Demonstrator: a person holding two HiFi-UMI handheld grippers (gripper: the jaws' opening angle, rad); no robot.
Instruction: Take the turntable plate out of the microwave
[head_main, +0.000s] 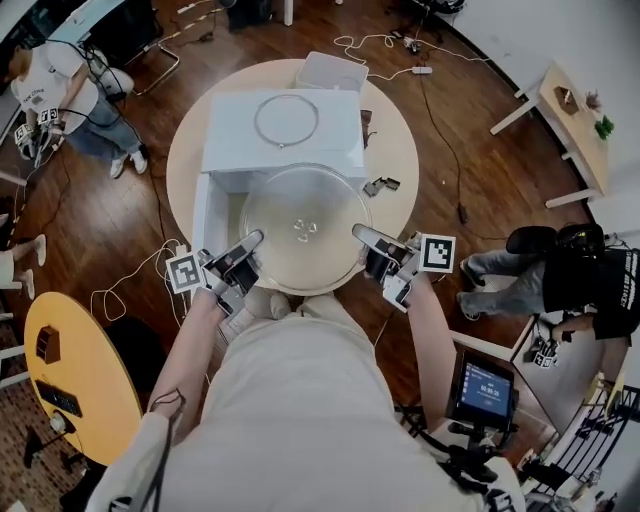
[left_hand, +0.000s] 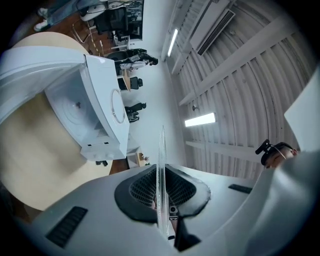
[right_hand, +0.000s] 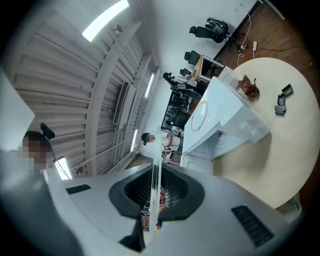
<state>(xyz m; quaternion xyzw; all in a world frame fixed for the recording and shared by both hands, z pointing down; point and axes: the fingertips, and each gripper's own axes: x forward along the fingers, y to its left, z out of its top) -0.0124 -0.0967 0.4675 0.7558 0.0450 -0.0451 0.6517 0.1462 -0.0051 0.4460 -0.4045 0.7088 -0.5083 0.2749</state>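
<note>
The clear glass turntable plate (head_main: 305, 228) hangs level in front of the white microwave (head_main: 285, 140), most of it outside the cavity. My left gripper (head_main: 250, 242) is shut on the plate's left rim and my right gripper (head_main: 364, 235) is shut on its right rim. In the left gripper view the plate (left_hand: 162, 165) shows edge-on as a thin glass line between the dark pads (left_hand: 142, 192), with the microwave (left_hand: 95, 100) beyond. The right gripper view shows the same thin edge (right_hand: 155, 170) pinched in the jaws, and the microwave (right_hand: 225, 120) behind.
The microwave door (head_main: 202, 215) stands open at the left. A wire ring (head_main: 287, 120) lies on the microwave's top. The round table (head_main: 395, 150) also carries a white box (head_main: 333, 70) and small dark parts (head_main: 380, 185). People, cables and a yellow table (head_main: 70, 370) surround it.
</note>
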